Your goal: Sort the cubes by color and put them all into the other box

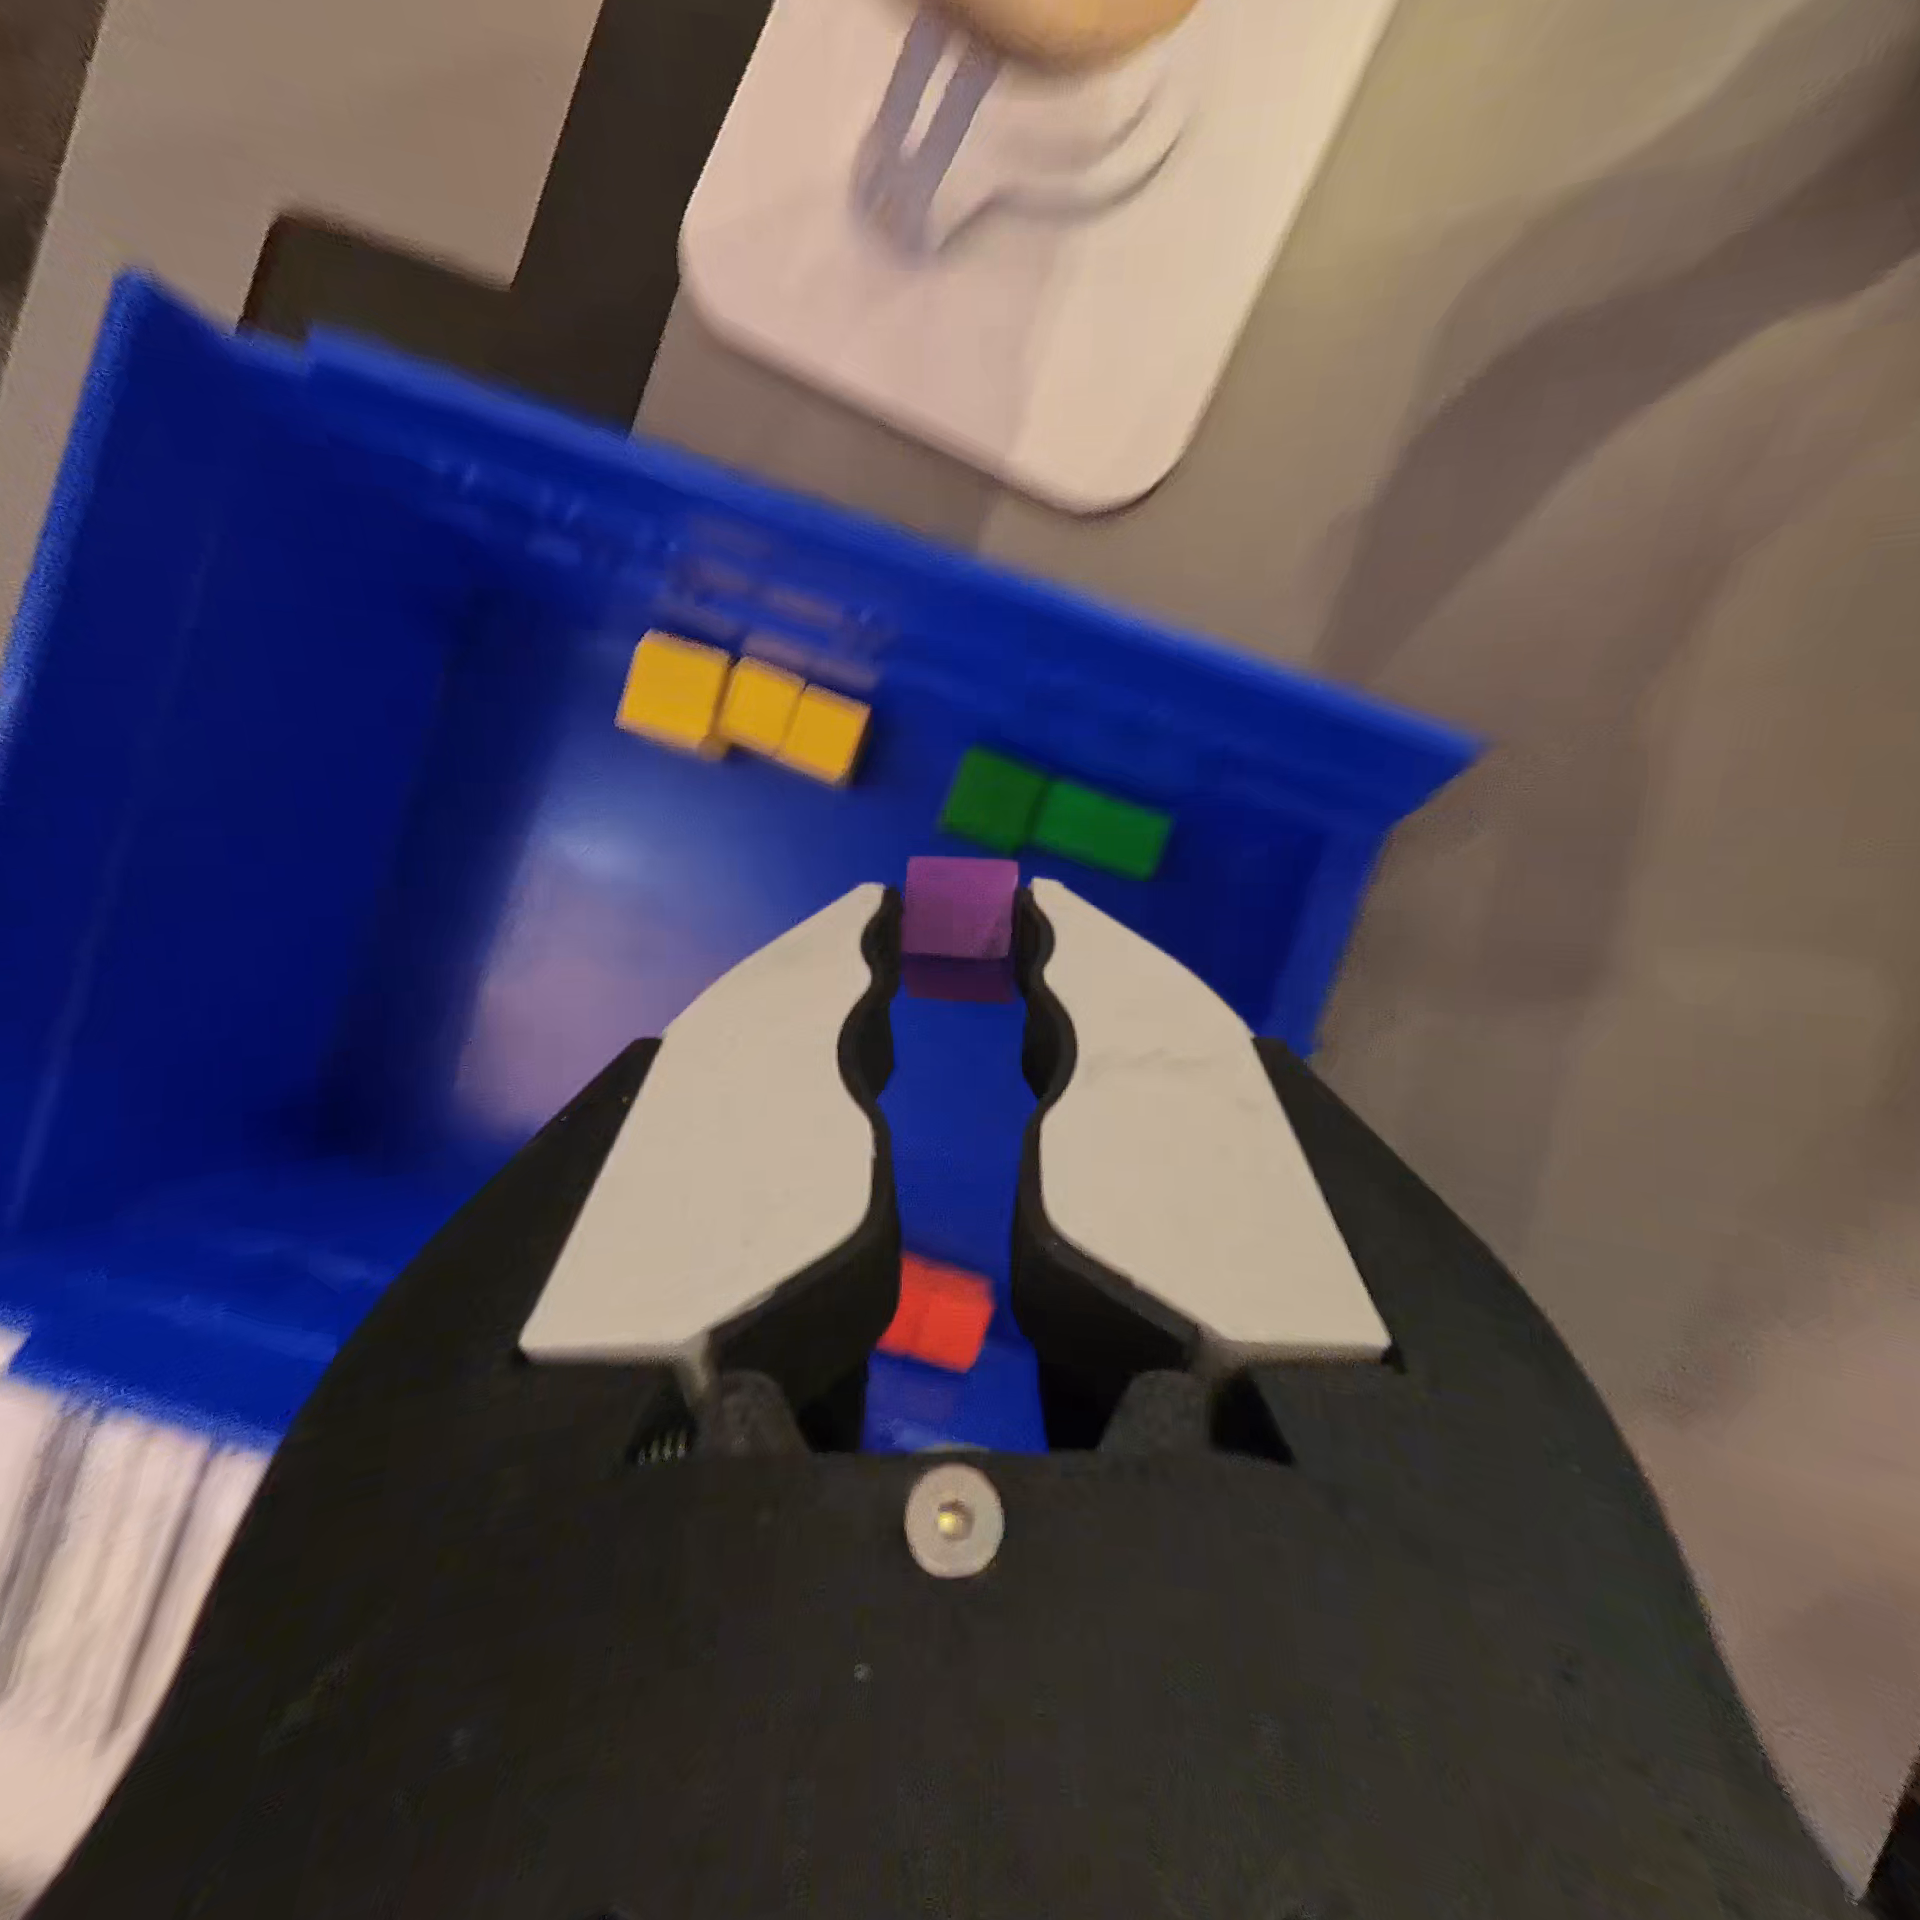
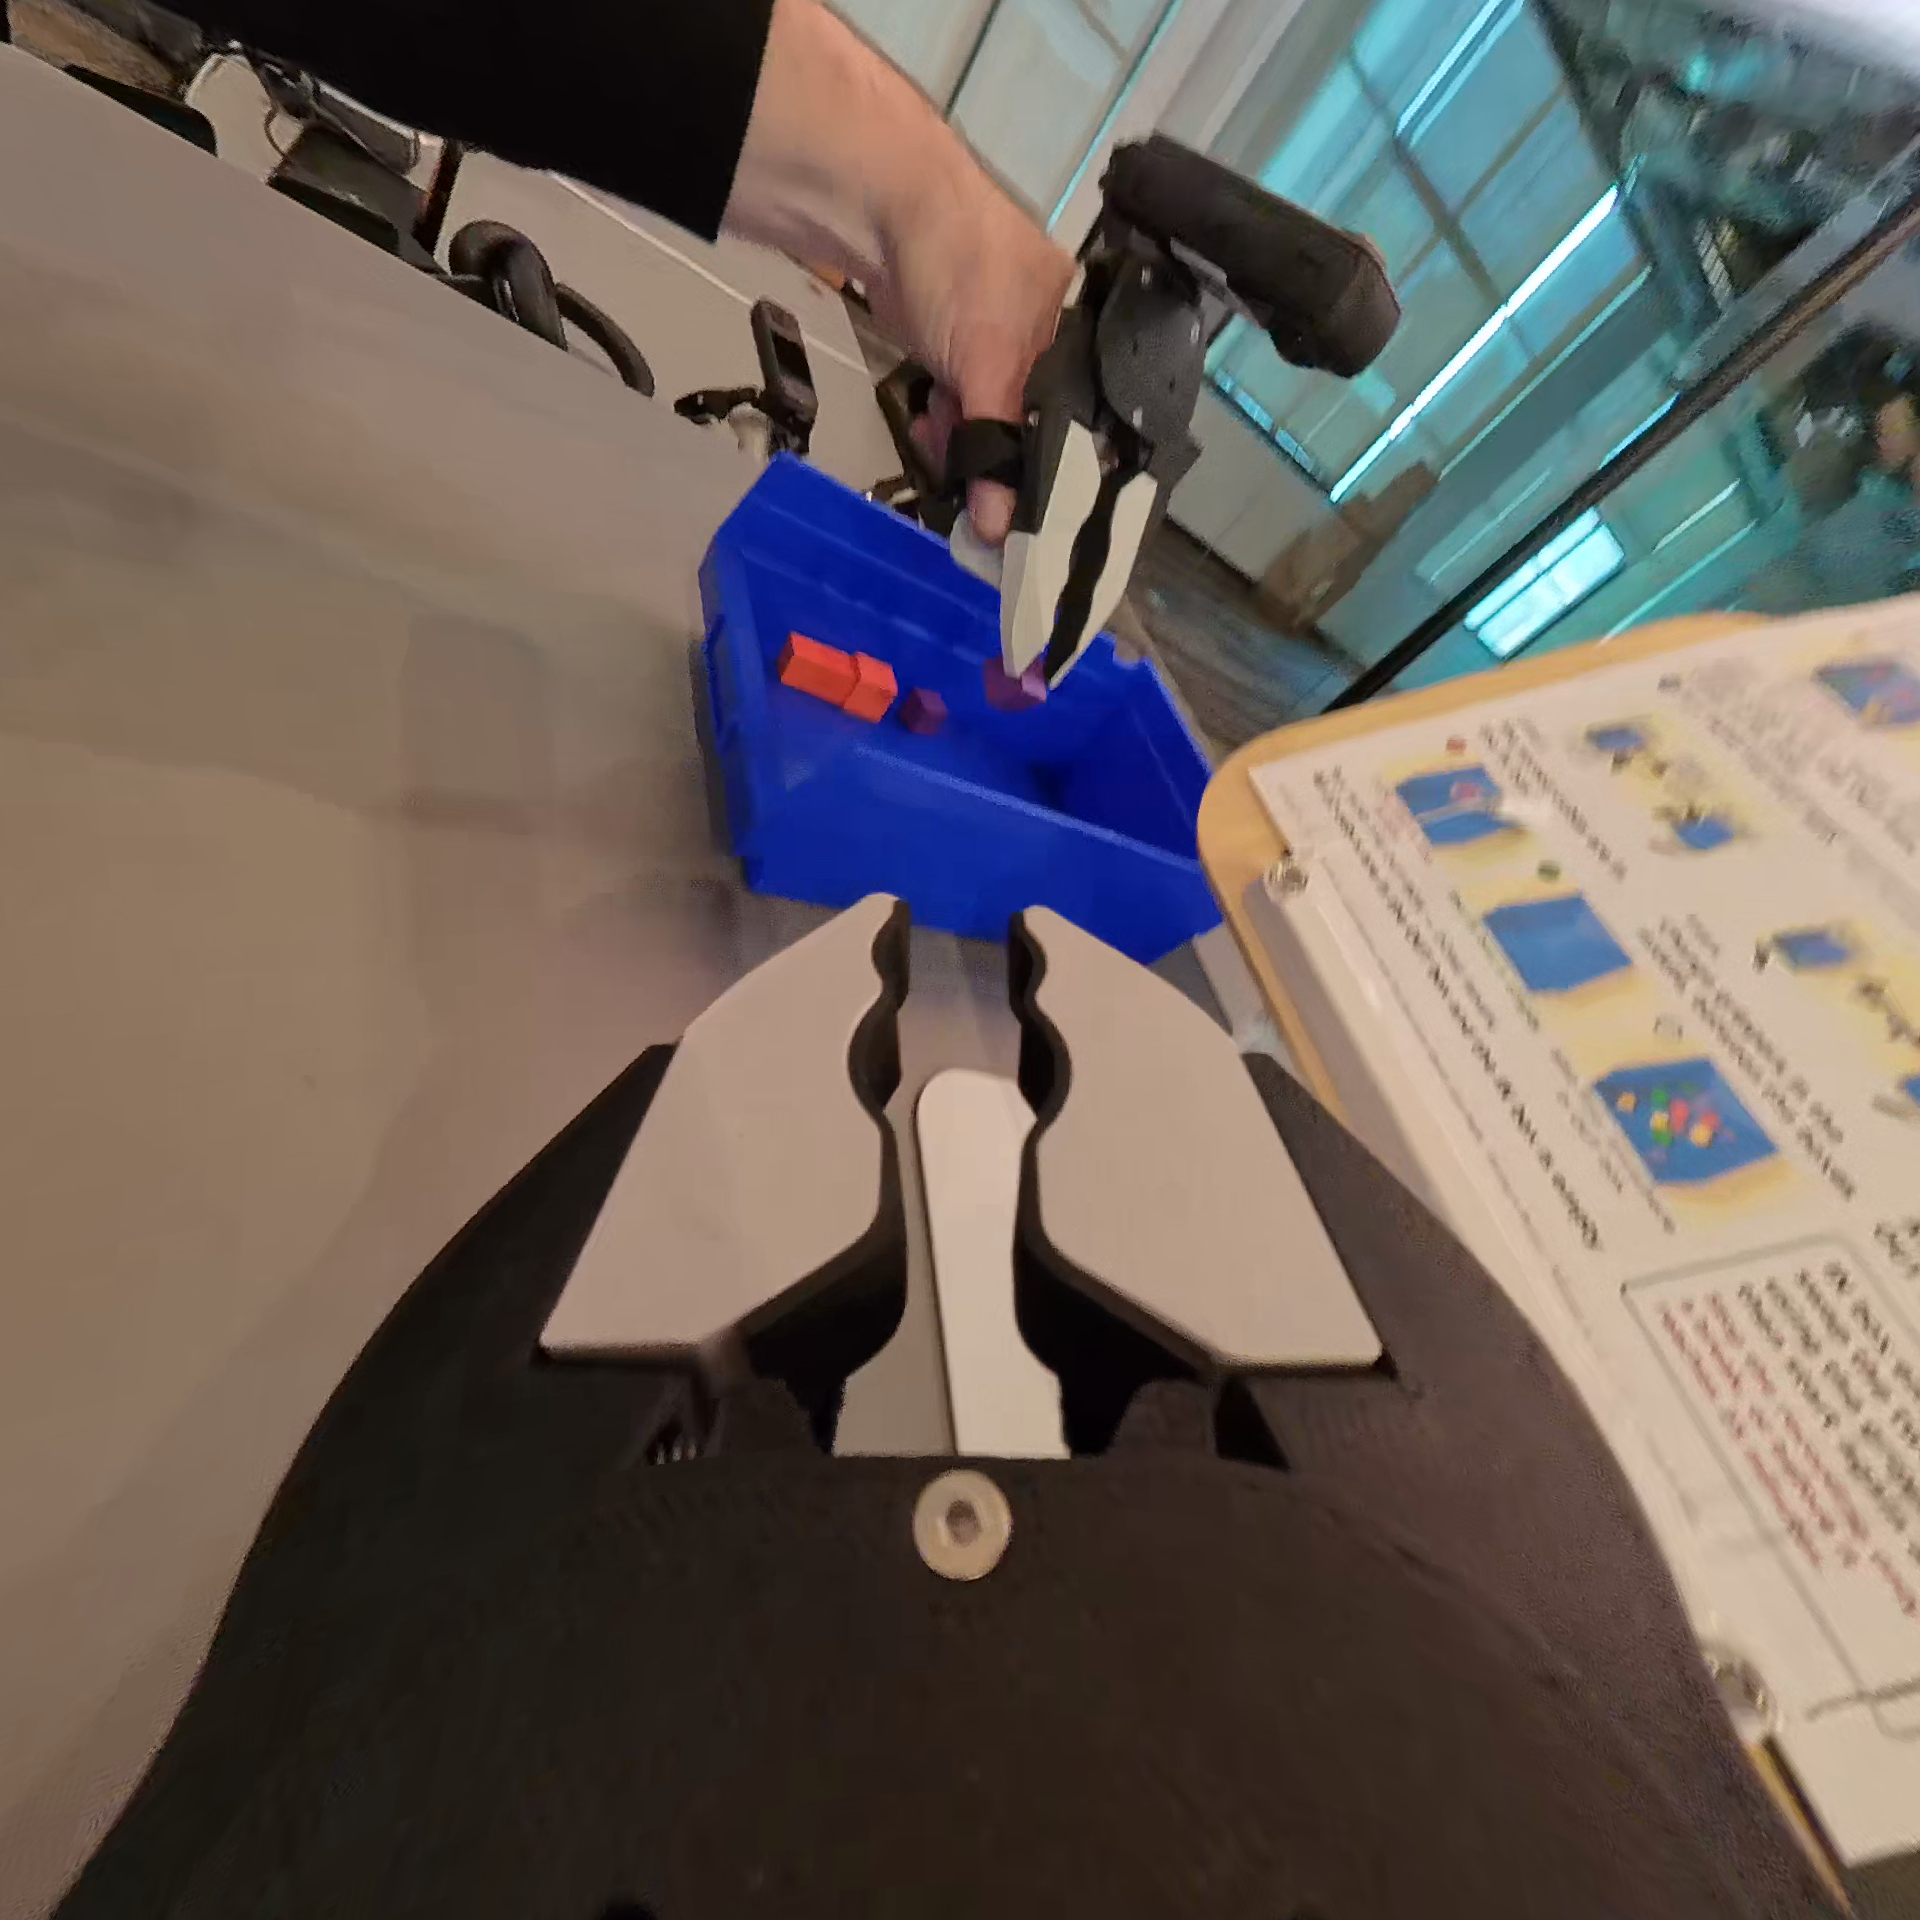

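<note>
Sorting continues: our left hand-held gripper (image 1: 956, 902) clasps a purple cube (image 1: 957, 909) over the blue box (image 1: 260, 727), so purples group; the right hand-held gripper (image 2: 958, 920) waits slack, empty.

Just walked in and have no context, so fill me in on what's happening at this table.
A person is sorting small coloured cubes into a blue box with two handheld grippers. The left gripper is shut on a purple cube just above the box floor. Already inside, grouped by colour: yellow cubes, green cubes, red cubes and another purple one. The right gripper waits outside the box, open and holding nothing.
</note>
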`<state>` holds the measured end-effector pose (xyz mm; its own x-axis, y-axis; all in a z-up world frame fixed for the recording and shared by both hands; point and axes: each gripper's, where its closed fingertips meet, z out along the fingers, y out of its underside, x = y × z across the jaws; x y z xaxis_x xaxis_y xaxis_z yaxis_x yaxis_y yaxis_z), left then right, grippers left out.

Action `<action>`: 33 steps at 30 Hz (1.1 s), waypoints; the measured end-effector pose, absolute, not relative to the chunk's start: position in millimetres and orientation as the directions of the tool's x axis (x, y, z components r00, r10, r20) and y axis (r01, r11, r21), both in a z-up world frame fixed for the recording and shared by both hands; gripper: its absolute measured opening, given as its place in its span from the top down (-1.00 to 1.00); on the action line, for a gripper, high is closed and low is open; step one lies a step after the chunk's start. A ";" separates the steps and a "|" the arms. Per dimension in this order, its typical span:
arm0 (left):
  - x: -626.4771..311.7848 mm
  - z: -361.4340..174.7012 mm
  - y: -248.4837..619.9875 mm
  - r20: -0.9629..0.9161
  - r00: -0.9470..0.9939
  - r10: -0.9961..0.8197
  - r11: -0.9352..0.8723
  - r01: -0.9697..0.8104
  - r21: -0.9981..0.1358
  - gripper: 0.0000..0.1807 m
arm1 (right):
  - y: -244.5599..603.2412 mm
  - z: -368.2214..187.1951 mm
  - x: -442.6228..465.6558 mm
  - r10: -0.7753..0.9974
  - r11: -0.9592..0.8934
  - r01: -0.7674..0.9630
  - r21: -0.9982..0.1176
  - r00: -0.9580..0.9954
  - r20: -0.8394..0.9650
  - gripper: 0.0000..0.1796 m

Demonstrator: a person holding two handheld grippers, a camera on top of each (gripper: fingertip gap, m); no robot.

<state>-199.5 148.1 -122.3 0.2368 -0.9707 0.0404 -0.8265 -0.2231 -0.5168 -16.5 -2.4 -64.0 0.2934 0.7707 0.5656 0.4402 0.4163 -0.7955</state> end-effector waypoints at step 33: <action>-61.7 -25.4 -12.0 0.313 -0.410 -0.857 -0.126 -0.422 -0.898 0.75 | -11.9 -22.9 -66.6 0.431 0.752 0.471 -0.462 0.179 0.884 0.75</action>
